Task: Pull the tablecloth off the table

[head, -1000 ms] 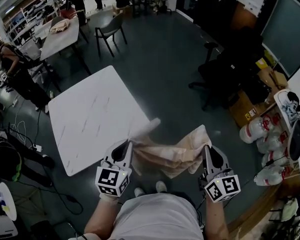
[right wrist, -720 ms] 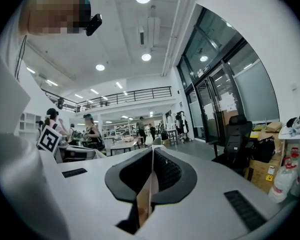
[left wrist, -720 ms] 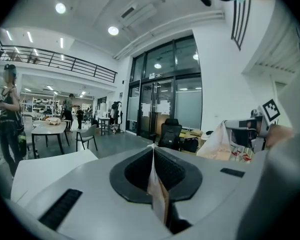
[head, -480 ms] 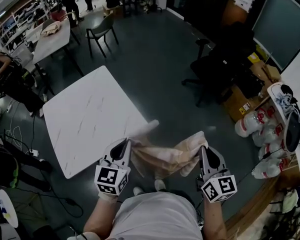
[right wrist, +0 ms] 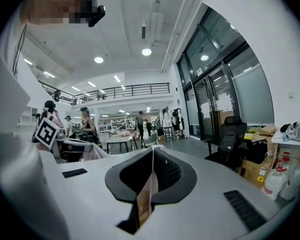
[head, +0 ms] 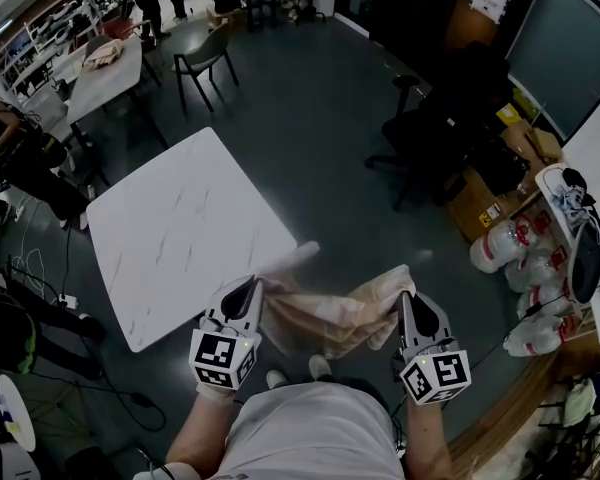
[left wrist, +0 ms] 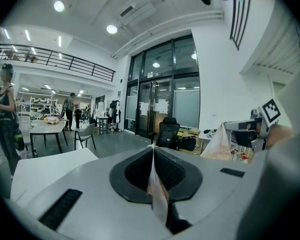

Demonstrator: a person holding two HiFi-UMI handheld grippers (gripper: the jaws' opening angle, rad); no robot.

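Grey smooth floor (head: pixel 320 138) was seen spread under everything in the head view. On it a white, faintly veined square table (head: pixel 180 228) was stood, its top bare. A black office chair (head: pixel 435 138) was parked well apart from the table, beyond its far right side, and a grey plastic chair (head: pixel 205 58) was set past the table's far corner.

A beige, crumpled fabric tablecloth (head: pixel 330 316) was held clear of the table top, bunched and slung in the air just off the table's near right edge. One rolled end was raised close to that edge, and whether it touched the table could not be told.

The left gripper (head: pixel 254 288), a pale grey two-jaw tool with a marker cube, was held just off the table's near corner. Its jaws were pressed together on a thin fold of the tablecloth. The right gripper (head: pixel 405 300), of the same make, was held farther from the table, on the far side of the bunched cloth, and its jaws were likewise clamped on a pinched edge of the tablecloth.
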